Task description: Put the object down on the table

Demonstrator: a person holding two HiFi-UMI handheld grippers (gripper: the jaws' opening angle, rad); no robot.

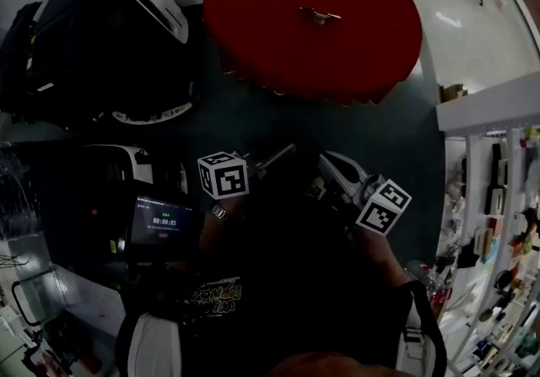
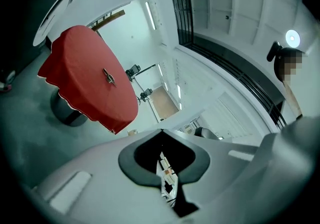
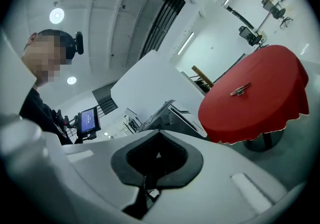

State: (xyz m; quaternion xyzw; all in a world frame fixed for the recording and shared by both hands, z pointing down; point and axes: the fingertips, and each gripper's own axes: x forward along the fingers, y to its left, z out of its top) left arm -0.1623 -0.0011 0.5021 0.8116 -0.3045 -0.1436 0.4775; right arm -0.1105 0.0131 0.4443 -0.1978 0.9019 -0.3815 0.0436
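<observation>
In the head view, the left gripper [image 1: 287,151] and the right gripper [image 1: 326,161] sit side by side in the lower middle of the frame. Their marker cubes are nearest the camera and their tips point up toward the top of the picture. In the left gripper view, the left gripper's [image 2: 162,134] jaws are pressed together with nothing between them. The right gripper view shows the same for the right gripper [image 3: 159,133], whose jaws are closed and empty. The small metal object [image 1: 319,15] lies near the middle of the round worktop [image 1: 253,4], which is draped in a red cloth and fills the top centre of the head view, well apart from both grippers. The object [image 2: 108,76] shows in the upper left of the left gripper view, resting on the red worktop [image 2: 75,62]. In the right gripper view the object [image 3: 240,89] appears at the right, on the worktop [image 3: 270,102]. A small screen [image 1: 164,222] glows at the lower left of the head view, and cluttered shelves [image 1: 498,223] run down the right edge.
</observation>
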